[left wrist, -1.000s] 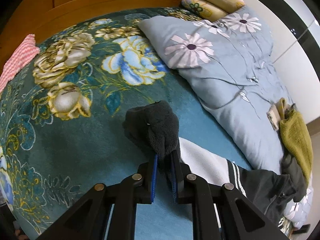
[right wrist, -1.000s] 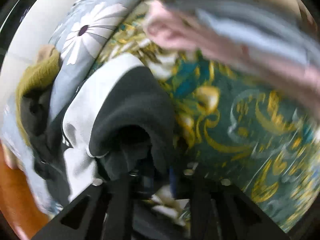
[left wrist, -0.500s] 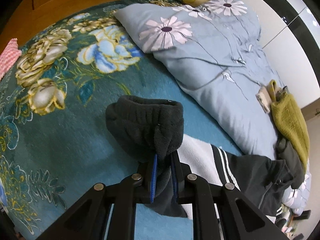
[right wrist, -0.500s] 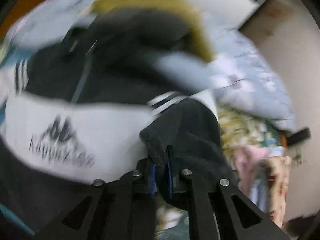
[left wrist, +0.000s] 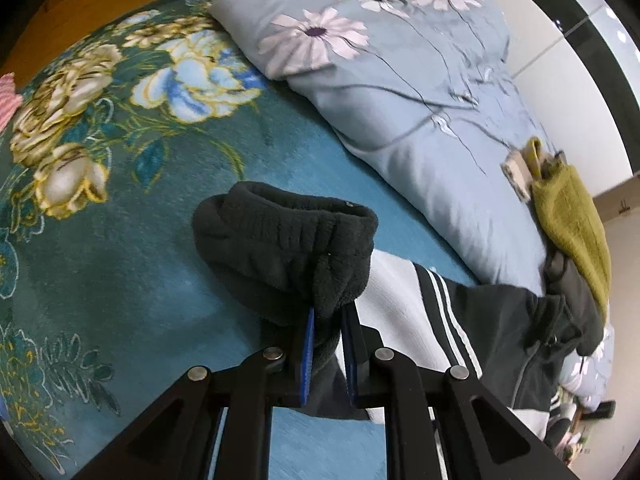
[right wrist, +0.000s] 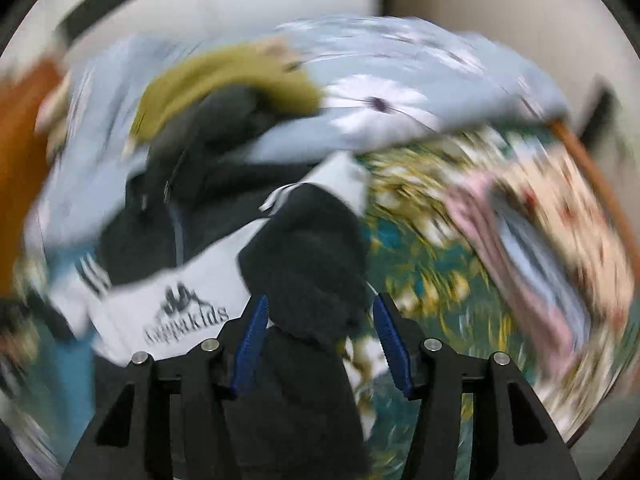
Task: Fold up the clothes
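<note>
Fold in progress, early stage. Jacket (left wrist: 432, 312), black and white with striped sleeves, lies on the teal blanket (left wrist: 120, 280), beside the blue duvet (left wrist: 400, 120).

Left gripper (left wrist: 326, 320) clenched on a black cuff (left wrist: 288, 248), holding it bunched just above the blanket.

Right gripper (right wrist: 318, 308): jaws opening, pads clear of the other cuff (right wrist: 308, 248), which sits loose between them. View blurred.

Judgement: sleeves being brought in; body not yet folded. Green garment (left wrist: 572, 224) and dark one under it untouched, still to do.
</note>
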`<state>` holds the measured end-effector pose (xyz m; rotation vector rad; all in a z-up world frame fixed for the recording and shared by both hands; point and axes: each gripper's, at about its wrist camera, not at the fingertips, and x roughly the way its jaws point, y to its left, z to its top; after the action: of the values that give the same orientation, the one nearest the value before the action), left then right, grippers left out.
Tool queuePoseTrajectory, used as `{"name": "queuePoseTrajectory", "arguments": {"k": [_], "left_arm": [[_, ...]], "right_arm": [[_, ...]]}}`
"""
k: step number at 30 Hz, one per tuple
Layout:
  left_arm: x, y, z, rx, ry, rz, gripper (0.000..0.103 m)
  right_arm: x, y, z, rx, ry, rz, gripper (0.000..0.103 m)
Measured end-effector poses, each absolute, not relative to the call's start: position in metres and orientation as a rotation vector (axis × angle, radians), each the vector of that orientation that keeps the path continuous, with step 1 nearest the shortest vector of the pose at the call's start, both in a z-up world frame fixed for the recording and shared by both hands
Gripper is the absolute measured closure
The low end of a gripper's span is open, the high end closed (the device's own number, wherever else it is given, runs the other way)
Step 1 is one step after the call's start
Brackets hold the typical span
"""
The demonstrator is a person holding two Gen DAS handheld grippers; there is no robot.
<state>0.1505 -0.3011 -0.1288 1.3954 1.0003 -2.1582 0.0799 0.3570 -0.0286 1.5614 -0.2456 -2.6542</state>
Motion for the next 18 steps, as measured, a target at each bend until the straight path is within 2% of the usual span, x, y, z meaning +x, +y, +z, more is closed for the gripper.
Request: {"name": "queuePoseTrajectory", "arguments": {"k": [6,10,13,18], "left_arm": [[0.14,-0.283,-0.116,1.438,0.865,-2.218,0.089],[0.148,-0.26,-0.101,1.377,0.826,-2.194,0.089],[0.162,-0.236,-0.081,1.311,0.799,-2.17,0.092],[0.174,-0.173,-0.029,1.217,0.635,-2.139,0.093]], "right_arm": [[0.113,0.415,-0.032,1.494,-0.932,-2.604,0.047],[0.137,0.439,-0.051,1.482,-1.153,-2.544,0.047],[0.148,0.462,-0.067,1.529,-1.178,-2.496,0.047],[0.156,0.497,-0.085,1.518,-0.982,-2.46,0.047]]}}
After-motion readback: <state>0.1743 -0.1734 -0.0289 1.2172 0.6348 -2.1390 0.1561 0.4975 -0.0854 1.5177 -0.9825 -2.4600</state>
